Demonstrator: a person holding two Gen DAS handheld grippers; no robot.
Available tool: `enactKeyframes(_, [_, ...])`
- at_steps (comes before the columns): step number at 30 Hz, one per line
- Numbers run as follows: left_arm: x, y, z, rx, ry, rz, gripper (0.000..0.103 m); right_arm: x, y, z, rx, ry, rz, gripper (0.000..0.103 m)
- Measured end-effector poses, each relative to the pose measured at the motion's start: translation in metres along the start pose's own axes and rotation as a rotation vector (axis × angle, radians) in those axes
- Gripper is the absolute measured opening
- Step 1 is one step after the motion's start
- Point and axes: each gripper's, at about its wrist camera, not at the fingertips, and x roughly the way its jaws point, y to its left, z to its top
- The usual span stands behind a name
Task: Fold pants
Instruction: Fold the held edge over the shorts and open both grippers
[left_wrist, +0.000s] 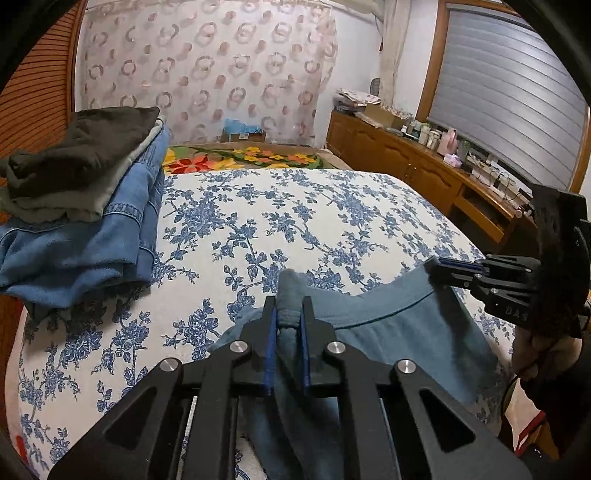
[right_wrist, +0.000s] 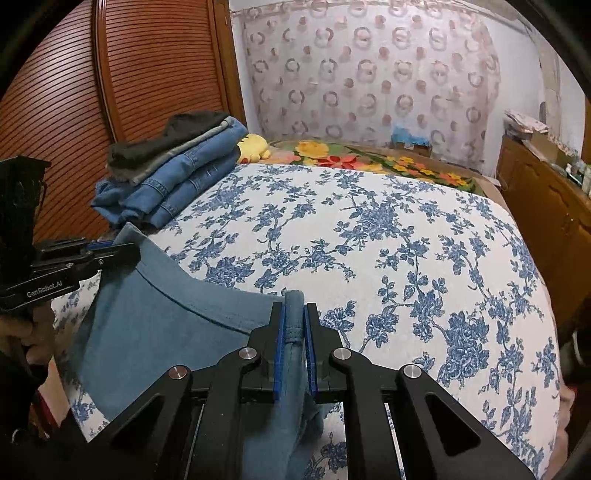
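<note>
- The pants lie at the near edge of the bed, waistband stretched between the grippers.
- Left gripper and right gripper each pinch a bunched waistband corner.
- The cloth looks soft, light and floppy; corners suit gripping.
- Open bedspread lies ahead; a folded stack sits far left.

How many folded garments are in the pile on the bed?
4 visible: black on top, grey under it, then two denim ones. More may be hidden.
</note>
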Motion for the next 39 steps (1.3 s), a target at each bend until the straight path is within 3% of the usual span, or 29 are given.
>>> enactKeyframes(5, [-0.002, -0.003, -0.002, 0.022, 0.015, 0.024, 0.029, -0.007, -0.002, 0.000, 0.019, -0.002, 0.006, 0.010])
enactKeyframes(7, [-0.005, -0.003, -0.005, 0.025, 0.012, 0.024, 0.047, -0.011, 0.000, 0.000, 0.013, -0.001, 0.000, 0.012])
enactKeyframes(10, [-0.006, 0.000, -0.010, 0.024, 0.028, 0.008, 0.048, -0.018, 0.002, -0.005, 0.004, -0.002, -0.008, 0.020])
enactKeyframes(12, [-0.003, 0.003, -0.013, 0.019, 0.047, 0.017, 0.049, -0.022, 0.003, -0.008, 0.007, 0.007, -0.012, 0.037])
enactKeyframes(15, [0.003, 0.011, -0.020, 0.000, 0.081, 0.037, 0.049, -0.029, 0.003, -0.015, 0.019, 0.012, -0.007, 0.043])
enactKeyframes(27, [0.015, 0.019, -0.029, -0.026, 0.119, 0.040, 0.049, -0.022, -0.006, -0.033, 0.068, 0.105, -0.023, 0.045])
enactKeyframes(31, [0.017, 0.023, -0.030, -0.037, 0.114, 0.056, 0.060, -0.017, -0.005, -0.031, 0.075, 0.110, -0.027, 0.045])
enactKeyframes(39, [0.016, 0.024, -0.032, -0.037, 0.108, 0.062, 0.064, -0.007, 0.004, -0.034, 0.059, 0.091, -0.061, 0.046])
